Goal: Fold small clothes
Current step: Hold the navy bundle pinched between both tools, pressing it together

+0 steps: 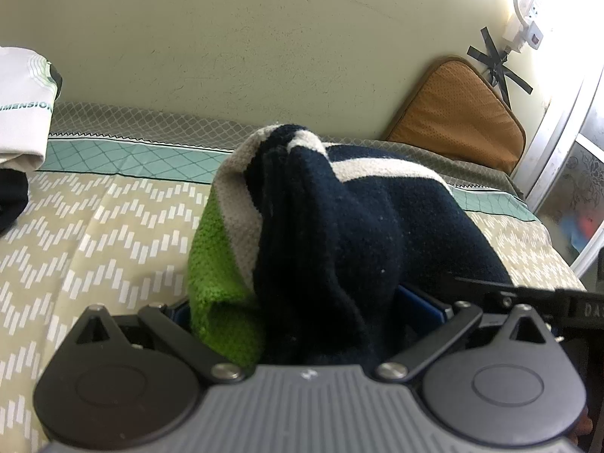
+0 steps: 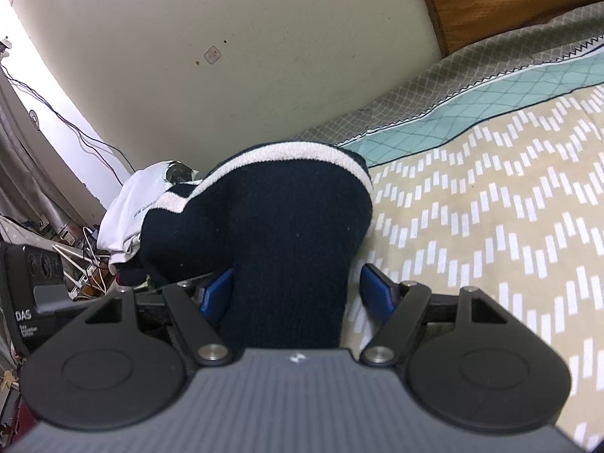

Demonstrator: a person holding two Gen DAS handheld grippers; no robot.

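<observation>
A small knit garment (image 1: 339, 219), navy with cream stripes and a green patch, hangs bunched between both grippers above the bed. My left gripper (image 1: 302, 309) is shut on its green and navy end; the cloth hides most of the blue fingers. In the right wrist view the same garment (image 2: 271, 219) fills the centre, navy with a cream stripe on top. My right gripper (image 2: 294, 290) is closed on a navy fold of it, with the blue fingers (image 2: 373, 290) showing on either side of the cloth.
The bedsheet (image 1: 113, 234) is beige with white dashes and a teal band near the wall. A folded white garment (image 1: 22, 113) lies at the left, also seen in the right wrist view (image 2: 128, 204). An orange cushion (image 1: 456, 117) leans on the wall. Cables and a black box (image 2: 37, 275) lie beside the bed.
</observation>
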